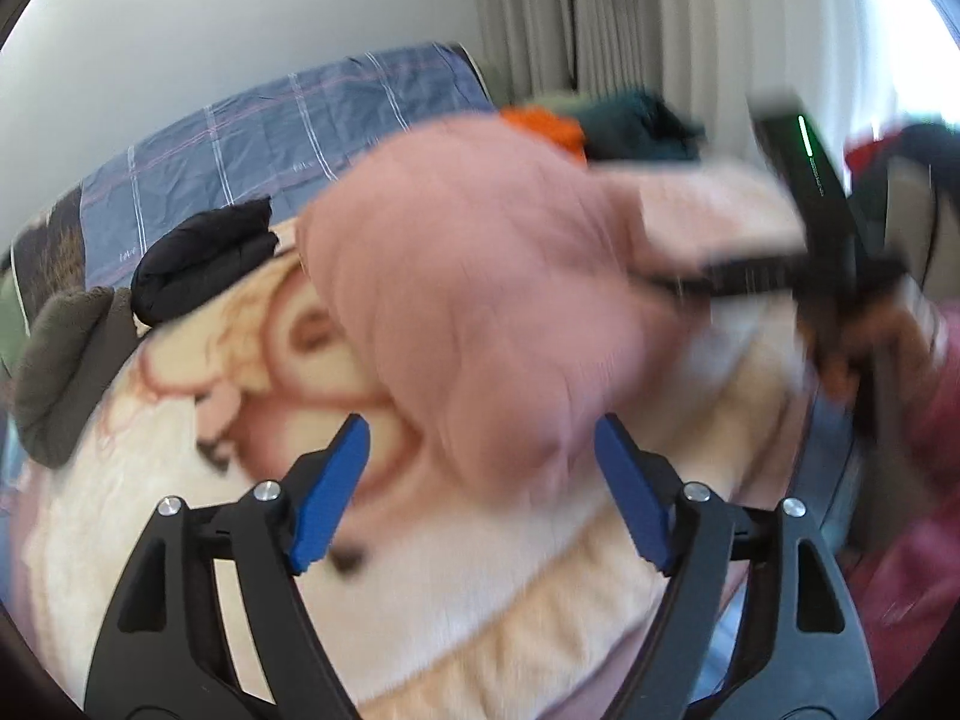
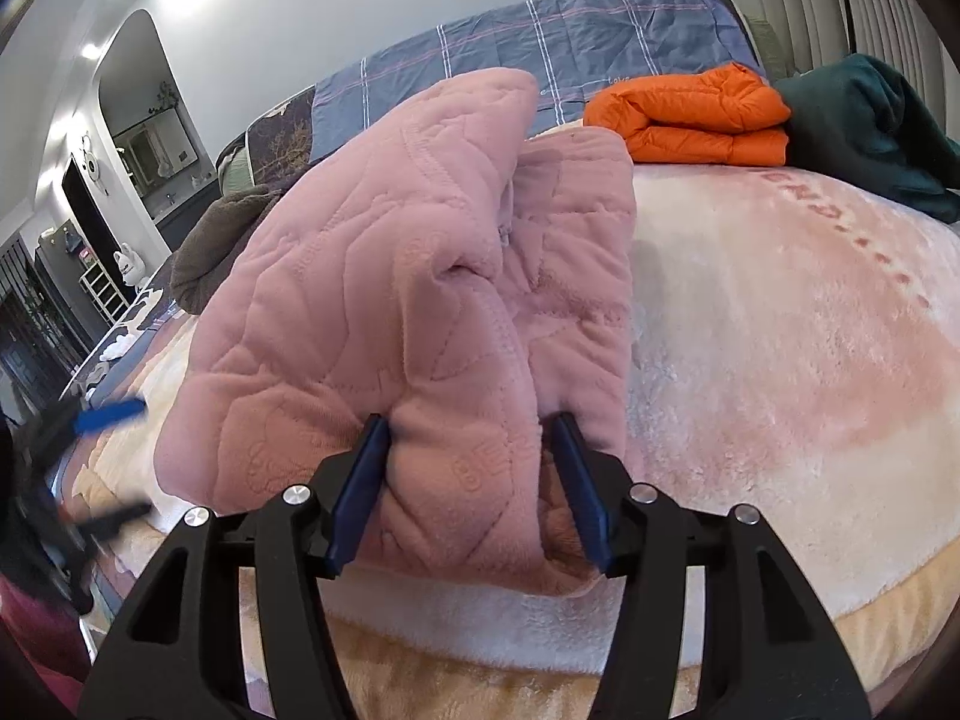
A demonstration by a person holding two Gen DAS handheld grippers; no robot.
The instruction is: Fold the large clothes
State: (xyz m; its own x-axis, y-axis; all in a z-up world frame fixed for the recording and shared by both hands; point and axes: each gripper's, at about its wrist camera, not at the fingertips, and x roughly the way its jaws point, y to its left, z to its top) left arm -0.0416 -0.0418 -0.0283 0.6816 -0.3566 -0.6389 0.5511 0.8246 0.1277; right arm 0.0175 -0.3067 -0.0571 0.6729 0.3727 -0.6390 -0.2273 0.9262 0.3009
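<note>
A pink quilted garment [image 2: 408, 312] lies folded in a thick bundle on the fluffy cream and pink blanket [image 2: 780, 360] of a bed. My right gripper [image 2: 471, 426] is shut on a thick fold of the garment's near edge, the fabric bulging between its blue pads. In the blurred left wrist view the same pink garment [image 1: 468, 276] fills the middle. My left gripper [image 1: 480, 438] is open, its blue pads wide apart, with the garment's lower edge just beyond them. The right gripper [image 1: 714, 282] shows there at the right, on the garment.
A folded orange jacket [image 2: 690, 114] and a dark teal garment [image 2: 870, 126] lie at the bed's far right. A black folded garment [image 1: 204, 264] and a brown fleece [image 1: 66, 360] lie at the left. A blue plaid quilt [image 2: 540, 48] covers the bed's head.
</note>
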